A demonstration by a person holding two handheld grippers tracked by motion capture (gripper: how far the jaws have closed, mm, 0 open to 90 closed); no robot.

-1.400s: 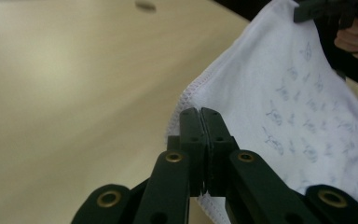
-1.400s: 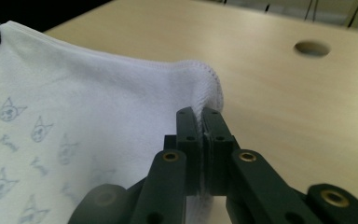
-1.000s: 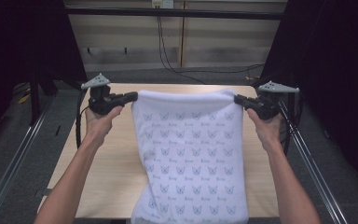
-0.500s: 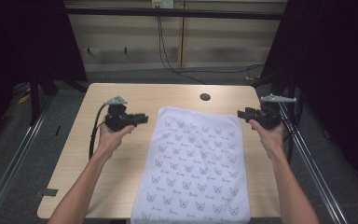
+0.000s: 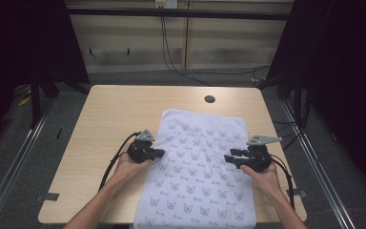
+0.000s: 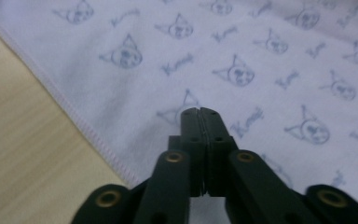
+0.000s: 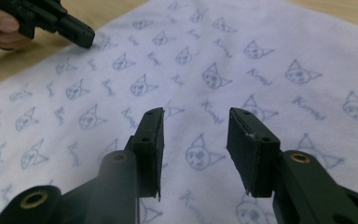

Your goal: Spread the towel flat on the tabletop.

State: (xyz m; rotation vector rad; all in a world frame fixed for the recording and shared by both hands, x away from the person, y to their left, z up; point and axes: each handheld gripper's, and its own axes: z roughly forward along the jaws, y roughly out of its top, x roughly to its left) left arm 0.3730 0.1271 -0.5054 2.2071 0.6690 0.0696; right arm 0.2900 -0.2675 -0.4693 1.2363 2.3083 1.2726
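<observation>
Since the towel [image 5: 202, 167] already lies spread flat on the tabletop [image 5: 109, 114], its near end hanging a bit over the front edge, I'd say the laying-out is done and any folding hasn't started yet. It's white with a pale blue cat-face print and a stitched hem, hardly wrinkled; the left gripper [image 5: 158, 153] sits at its left edge with jaws clenched on nothing, while the right gripper [image 5: 228, 156] hovers over the cloth, jaws just opened and now closing a little, nothing between them
</observation>
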